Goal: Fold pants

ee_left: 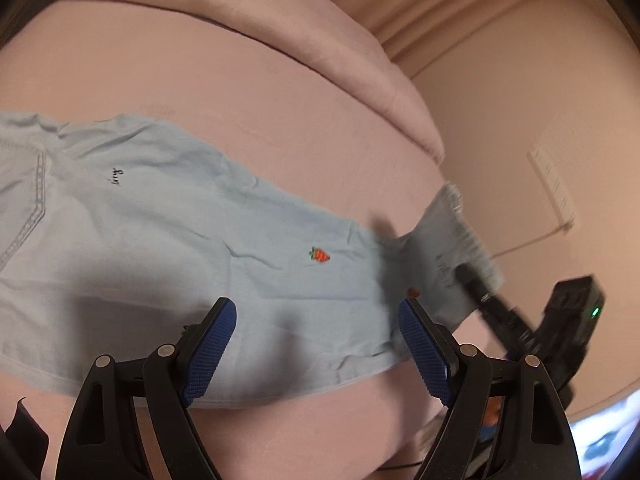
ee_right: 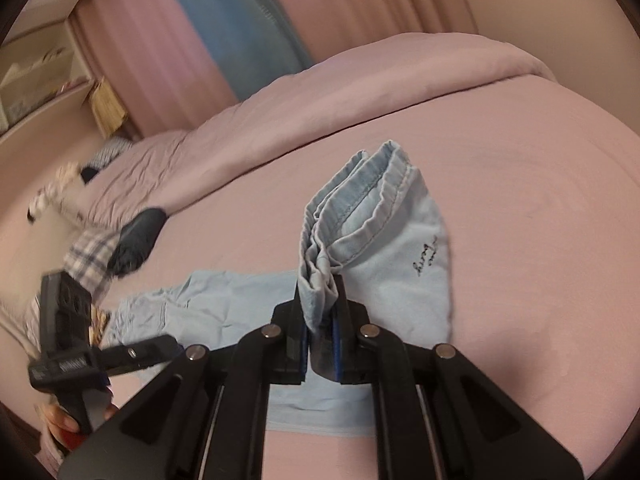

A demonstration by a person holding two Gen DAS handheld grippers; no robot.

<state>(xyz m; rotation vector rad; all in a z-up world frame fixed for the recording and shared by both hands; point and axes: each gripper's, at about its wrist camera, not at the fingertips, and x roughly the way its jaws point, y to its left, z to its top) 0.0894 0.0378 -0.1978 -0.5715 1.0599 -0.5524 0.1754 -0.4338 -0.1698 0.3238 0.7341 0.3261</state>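
Note:
Light blue pants (ee_left: 192, 264) with a small carrot motif lie flat on the pink bed sheet (ee_left: 248, 112). My left gripper (ee_left: 316, 308) hovers just above the near part of the pants, open, nothing between its blue pads (ee_left: 212, 352). My right gripper (ee_right: 320, 292) is shut on a bunched fold of the pants (ee_right: 320, 280) and holds that end lifted off the bed. Beyond its fingers the gathered elastic band (ee_right: 372, 204) stands up. In the left wrist view the right gripper (ee_left: 476, 280) shows at the right, blurred, with the raised end draped over it.
A rolled pink duvet (ee_left: 320, 60) runs along the far side of the bed. Plaid and dark clothes (ee_right: 128, 240) lie on the bed's left part, beyond a person's hand (ee_right: 60, 420). Pink curtains (ee_right: 152, 40) and a shelf (ee_right: 36, 80) stand behind.

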